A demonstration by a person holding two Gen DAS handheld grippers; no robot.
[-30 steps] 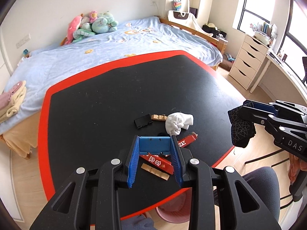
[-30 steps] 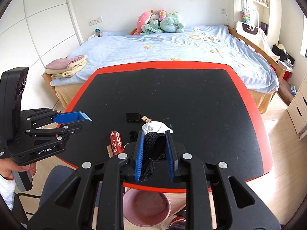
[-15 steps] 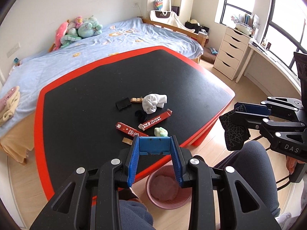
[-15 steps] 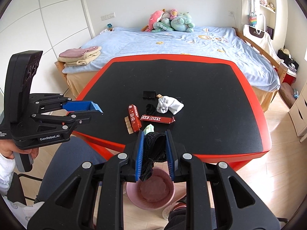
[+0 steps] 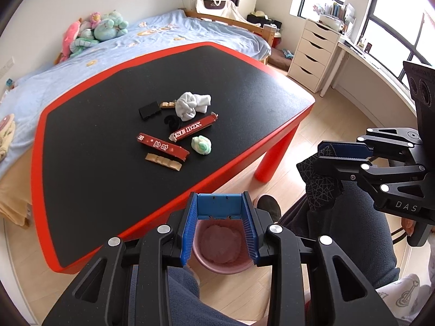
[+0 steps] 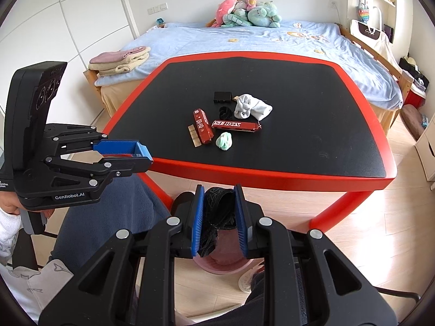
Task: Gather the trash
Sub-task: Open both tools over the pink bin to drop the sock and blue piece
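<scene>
My right gripper [image 6: 218, 220] is shut on a black patterned cloth [image 6: 217, 214], held above the pink bin [image 6: 231, 265] on the floor in front of the table; the cloth also shows in the left wrist view [image 5: 320, 182]. My left gripper [image 5: 220, 228] is open and empty, over the pink bin [image 5: 220, 250]. On the black table [image 6: 299, 87] lie two red boxes [image 6: 202, 126] [image 6: 236, 125], a green-white wad [image 6: 224, 140], a white cloth [image 6: 251, 107], a black box [image 6: 222, 96], a black hair tie [image 6: 225, 112] and a tan strip [image 6: 194, 135].
The table has a red rim [image 5: 244, 160] and red legs [image 5: 274, 160]. My knees in dark trousers [image 5: 353, 217] are beside the bin. A bed [image 6: 244, 35] stands behind the table, white drawers [image 5: 312, 51] to the right.
Both grippers have pulled back from the table and dropped towards the floor; the pink bin now lies under both. The right gripper still holds the black cloth.
</scene>
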